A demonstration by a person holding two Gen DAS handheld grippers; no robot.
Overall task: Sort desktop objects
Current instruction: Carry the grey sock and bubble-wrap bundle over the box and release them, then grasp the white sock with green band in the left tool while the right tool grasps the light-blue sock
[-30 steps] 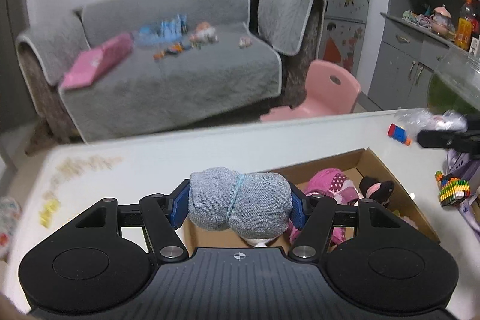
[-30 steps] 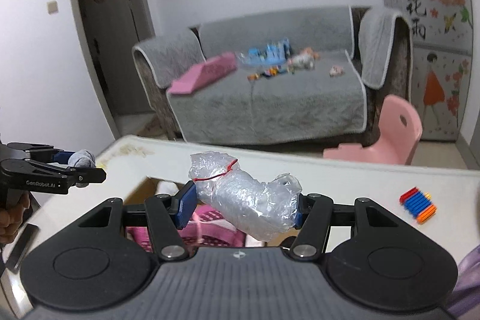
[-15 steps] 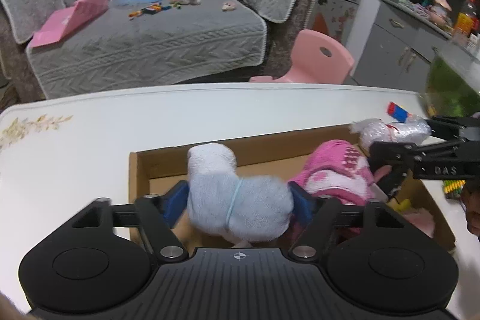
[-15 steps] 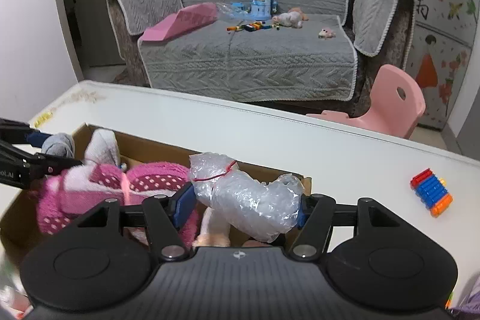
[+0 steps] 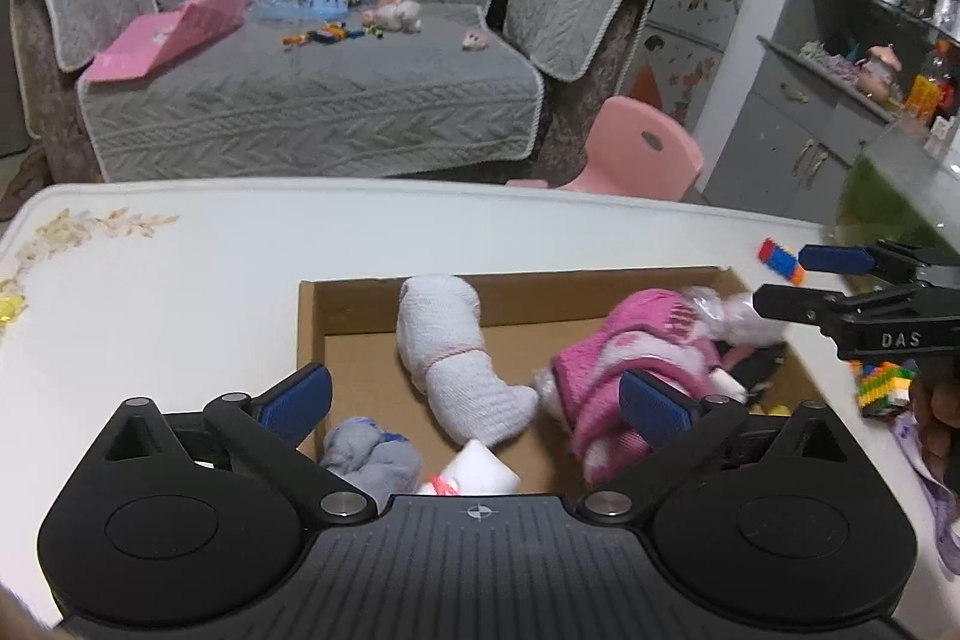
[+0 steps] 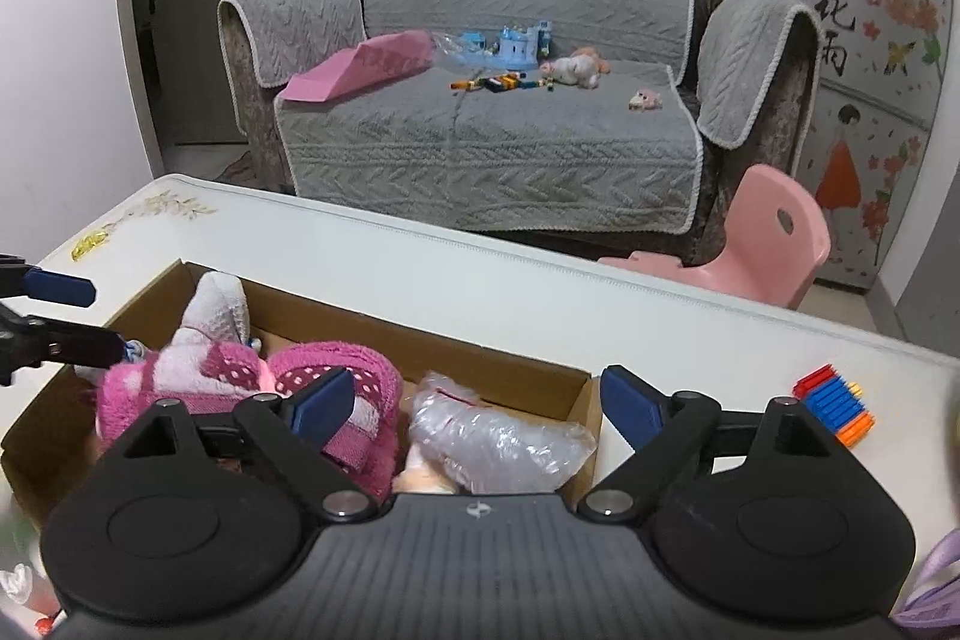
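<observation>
Cardboard box [image 5: 600, 289] holds socks [image 5: 447, 352] (perhaps rolled).

A cardboard box [image 5: 312, 334] sat on a white table [image 5: 180, 292]. Its left rear floor lay bare, open to reach from above. A pale grey sock roll [image 5: 456, 358] crossed the middle, and a pink fuzzy bundle [image 5: 624, 370] crowded the right side. A bubble-wrap bundle [image 6: 498, 436] filled the right corner. Table beyond the box stood clear, except toy bricks [image 6: 834, 403] at right.
</observation>
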